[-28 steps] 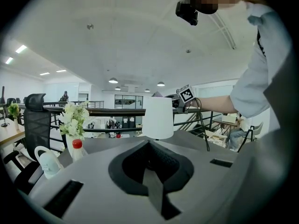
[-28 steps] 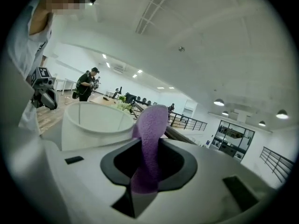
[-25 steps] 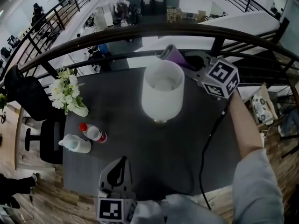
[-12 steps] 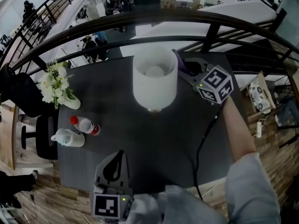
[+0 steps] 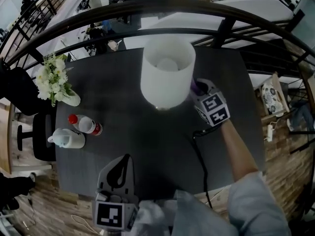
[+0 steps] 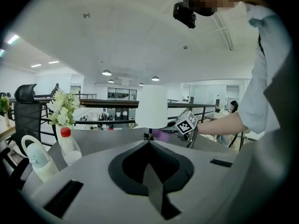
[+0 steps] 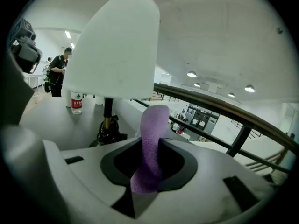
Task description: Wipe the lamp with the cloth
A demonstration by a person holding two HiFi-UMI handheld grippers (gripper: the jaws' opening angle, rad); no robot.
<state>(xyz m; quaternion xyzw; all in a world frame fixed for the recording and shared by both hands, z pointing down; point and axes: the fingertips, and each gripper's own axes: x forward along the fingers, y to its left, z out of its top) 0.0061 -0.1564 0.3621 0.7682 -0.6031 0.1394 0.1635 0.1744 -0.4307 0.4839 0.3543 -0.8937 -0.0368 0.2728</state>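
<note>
The right gripper [image 7: 148, 166] pinches the purple cloth [image 7: 153, 125] just beside the right side of the white lamp [image 5: 166, 73]. The left gripper [image 5: 120, 175], jaws together and empty, sits at the near edge of the dark table [image 5: 157, 151]. A black railing [image 5: 147, 11] behind overlooks an office floor.

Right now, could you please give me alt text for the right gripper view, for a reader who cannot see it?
The right claw is shut on a purple cloth that stands up beside the white lamp shade. Under the shade, the lamp's base sits on the grey table, with a labelled bottle farther back.
</note>
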